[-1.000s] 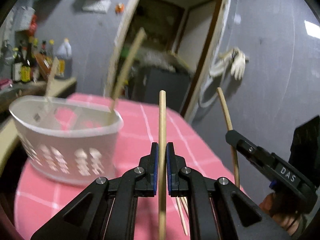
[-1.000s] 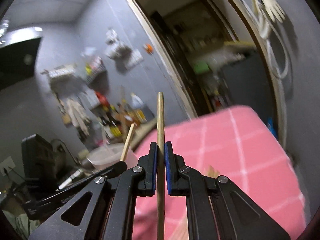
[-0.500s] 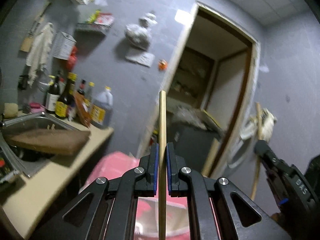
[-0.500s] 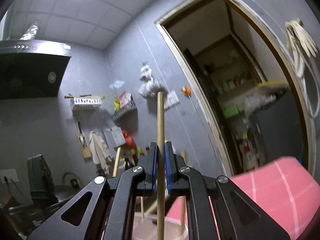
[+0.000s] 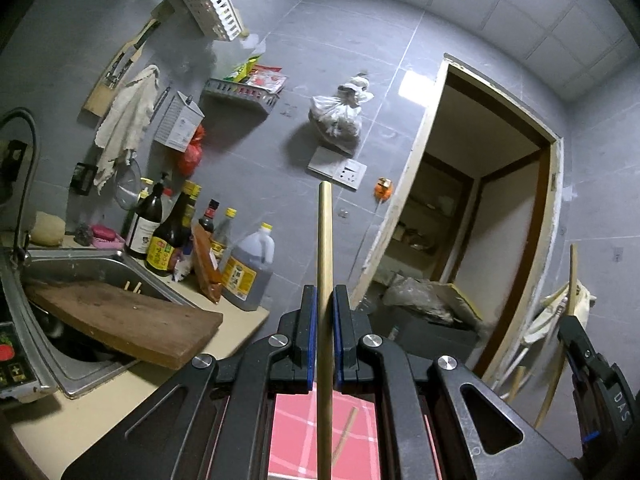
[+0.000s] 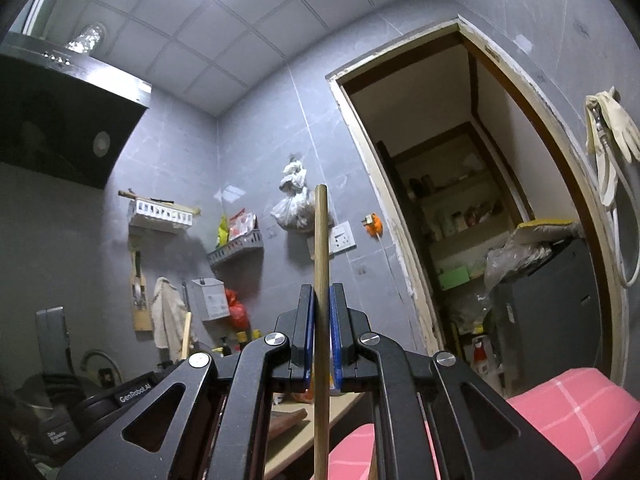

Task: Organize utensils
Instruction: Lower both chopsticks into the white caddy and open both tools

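Each gripper, left and right, grips a chopstick between clenched fingers, raised high; one stick, perhaps more, remains on the pink surface.

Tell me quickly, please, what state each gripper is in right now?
Left gripper: closed on a wooden chopstick.
Right gripper: closed on a second wooden chopstick.

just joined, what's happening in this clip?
A person is sorting utensils with a handheld tool in each hand. The left tool is shut on a wooden chopstick, and the right tool is shut on another chopstick. Both point up toward the kitchen wall. One loose chopstick lies on the pink tablecloth below.
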A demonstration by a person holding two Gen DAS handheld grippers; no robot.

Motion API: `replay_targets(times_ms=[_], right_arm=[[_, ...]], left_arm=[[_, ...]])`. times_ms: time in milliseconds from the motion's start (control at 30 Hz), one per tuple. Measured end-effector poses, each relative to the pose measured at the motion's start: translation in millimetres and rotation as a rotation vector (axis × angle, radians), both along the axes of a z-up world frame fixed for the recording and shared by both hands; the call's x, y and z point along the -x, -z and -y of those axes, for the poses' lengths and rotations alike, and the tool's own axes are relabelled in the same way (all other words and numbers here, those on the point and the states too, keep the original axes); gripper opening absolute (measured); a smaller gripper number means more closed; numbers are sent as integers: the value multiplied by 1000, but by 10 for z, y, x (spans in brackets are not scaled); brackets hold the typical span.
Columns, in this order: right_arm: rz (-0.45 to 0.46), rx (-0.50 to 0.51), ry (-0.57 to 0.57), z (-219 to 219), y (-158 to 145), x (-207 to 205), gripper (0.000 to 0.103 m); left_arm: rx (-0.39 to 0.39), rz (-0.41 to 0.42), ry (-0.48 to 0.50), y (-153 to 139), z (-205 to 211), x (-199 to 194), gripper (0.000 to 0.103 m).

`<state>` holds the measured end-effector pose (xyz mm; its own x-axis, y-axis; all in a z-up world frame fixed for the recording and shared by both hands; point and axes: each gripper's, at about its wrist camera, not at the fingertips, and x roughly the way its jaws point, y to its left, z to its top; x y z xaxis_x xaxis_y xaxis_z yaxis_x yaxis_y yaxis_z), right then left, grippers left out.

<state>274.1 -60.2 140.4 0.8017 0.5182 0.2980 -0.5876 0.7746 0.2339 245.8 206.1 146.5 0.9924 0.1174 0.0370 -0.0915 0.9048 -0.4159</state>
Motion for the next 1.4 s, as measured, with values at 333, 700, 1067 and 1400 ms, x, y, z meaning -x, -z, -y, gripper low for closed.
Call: replay_targets(times_ms=[333,700,1067,1400], right_arm=[[-68,56,6,-93,241,-144,6],[-155,139,-8,-104,395,-119,6],[-251,215,-40,-51,498,-41,6],[-317,265,-41,-19,577,4,7]], left_arm=[[-25,-25,-36,211,62,-72,5],[-52,-93,-23,488,162,-74,5],[-133,-183,18,674,397,20,5],[-158,-233,83,730,561,81,7]])
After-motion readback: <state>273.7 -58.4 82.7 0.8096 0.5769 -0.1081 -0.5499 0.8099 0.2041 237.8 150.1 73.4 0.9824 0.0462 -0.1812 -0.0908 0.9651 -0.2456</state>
